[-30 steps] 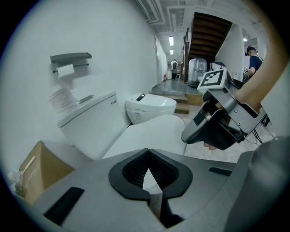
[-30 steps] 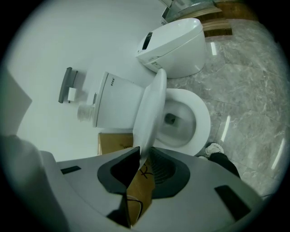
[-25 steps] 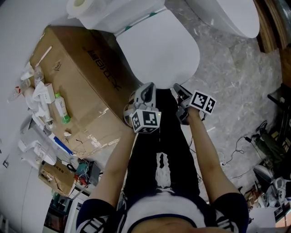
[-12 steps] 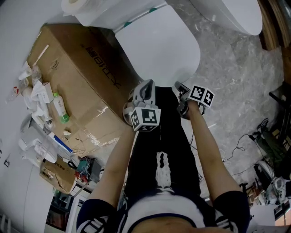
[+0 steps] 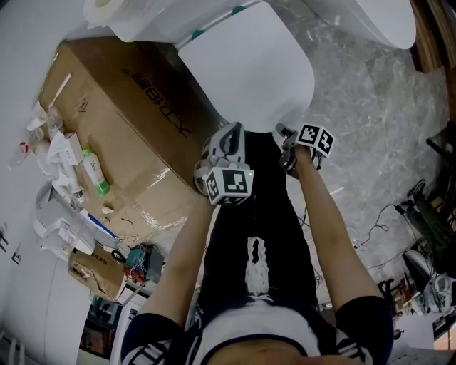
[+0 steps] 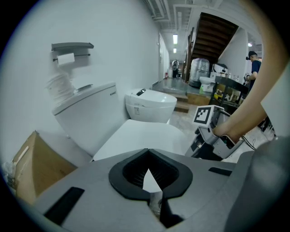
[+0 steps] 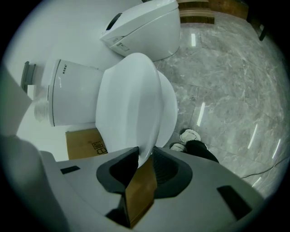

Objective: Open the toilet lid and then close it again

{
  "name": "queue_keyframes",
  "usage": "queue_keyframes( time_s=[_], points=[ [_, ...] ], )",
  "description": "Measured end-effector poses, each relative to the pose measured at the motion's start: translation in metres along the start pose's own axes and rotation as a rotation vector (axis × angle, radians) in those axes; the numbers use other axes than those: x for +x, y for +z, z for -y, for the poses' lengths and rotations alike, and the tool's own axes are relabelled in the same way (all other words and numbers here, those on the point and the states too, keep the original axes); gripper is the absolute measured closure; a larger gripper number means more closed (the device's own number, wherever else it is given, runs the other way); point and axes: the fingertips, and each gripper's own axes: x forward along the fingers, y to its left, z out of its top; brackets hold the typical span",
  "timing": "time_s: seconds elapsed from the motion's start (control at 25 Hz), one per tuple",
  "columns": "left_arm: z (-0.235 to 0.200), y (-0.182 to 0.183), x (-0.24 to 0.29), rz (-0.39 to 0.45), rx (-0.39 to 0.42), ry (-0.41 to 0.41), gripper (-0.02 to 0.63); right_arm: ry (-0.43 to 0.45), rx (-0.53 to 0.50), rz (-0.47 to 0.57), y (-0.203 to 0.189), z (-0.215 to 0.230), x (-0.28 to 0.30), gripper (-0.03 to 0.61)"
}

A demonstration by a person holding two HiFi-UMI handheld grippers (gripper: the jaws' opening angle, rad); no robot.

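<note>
We have the front edge of the white plastic toilet lid (image 7: 131,104) between the just-widening jaws of our right gripper (image 7: 144,158); our left gripper (image 6: 149,174) is closed, empty.

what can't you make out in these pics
Inside of the bowl: every view, the lid covers it.
Tank: head view, top edge cuts it off.
Labels on the bottles beside the cardboard box: head view, too small.
Person down the hallway: left gripper view, too small.
Second toilet: head view, cut off by the top edge.
</note>
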Motion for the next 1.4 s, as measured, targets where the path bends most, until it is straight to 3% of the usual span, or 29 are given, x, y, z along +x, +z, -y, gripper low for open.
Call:
queue_keyframes(
  time_s=[1.08,1.28,1.4],
  points=[
    [-0.009,-0.039,0.026,-0.065,-0.059,-0.013,0.606,-0.182,0.09,-0.069,0.014,0.058,0.067,0.514],
    [-0.011,-0.04,0.028,-0.064,-0.052,-0.005,0.606,-0.164,0.068,-0.095,0.015,0.058,0.068,0.514],
    [-0.013,-0.04,0.029,-0.064,-0.045,-0.002,0.606,-0.239,0.022,-0.163,0.013,0.063,0.066,0.514]
  ],
)
